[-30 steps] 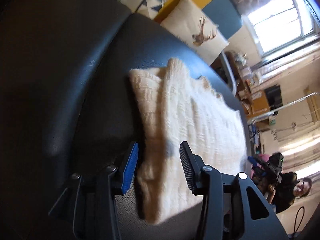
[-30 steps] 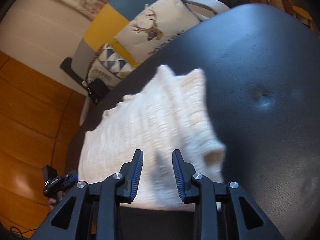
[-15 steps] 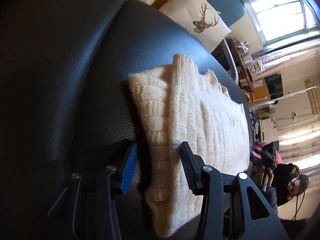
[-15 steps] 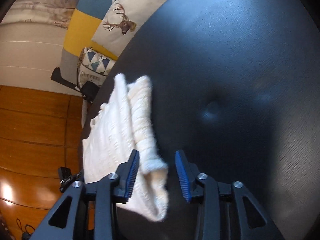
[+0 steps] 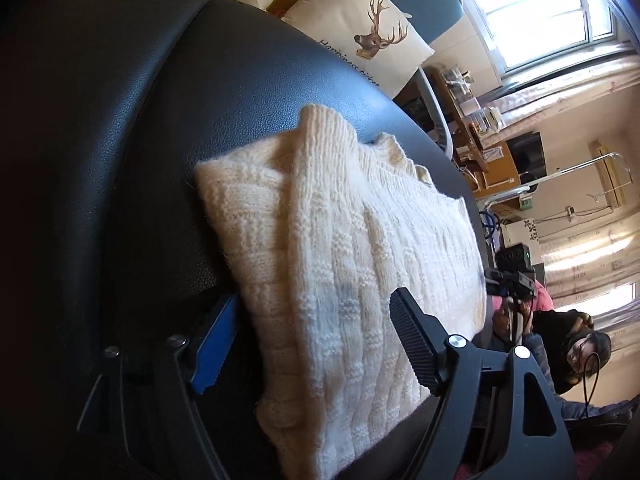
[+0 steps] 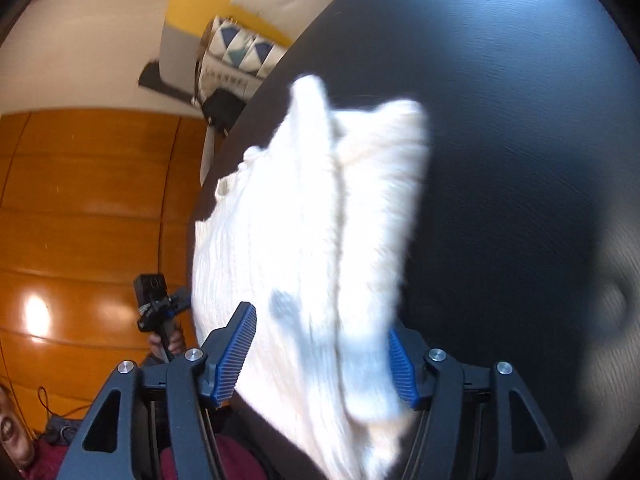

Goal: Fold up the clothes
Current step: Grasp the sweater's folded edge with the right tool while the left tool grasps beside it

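A cream knitted sweater [image 5: 352,264] lies folded into a long strip on the black leather seat [image 5: 132,168]. My left gripper [image 5: 316,344] straddles the strip's near end. Its jaws are opening, and the pads [image 5: 416,346] stand clear of the knit. In the right wrist view the same sweater [image 6: 304,240] is blurred and overexposed. My right gripper [image 6: 320,360] has this end between its blue pads [image 6: 236,354]. These jaws are opening too. The knit drapes over the right-hand pad and hides part of it.
A deer-print cushion [image 5: 360,28] and a triangle-patterned cushion [image 6: 240,56] lean behind the seat. A person [image 5: 576,356] holding a black device [image 5: 516,276] sits beyond the seat's edge. The seat [image 6: 520,160] extends dark and buttoned on the right. Orange wood panelling [image 6: 80,220] fills the left.
Both pairs of jaws have spread much wider around the sweater's ends. The right gripper swung over, so the strip now sits centred between its pads instead of by the left one.
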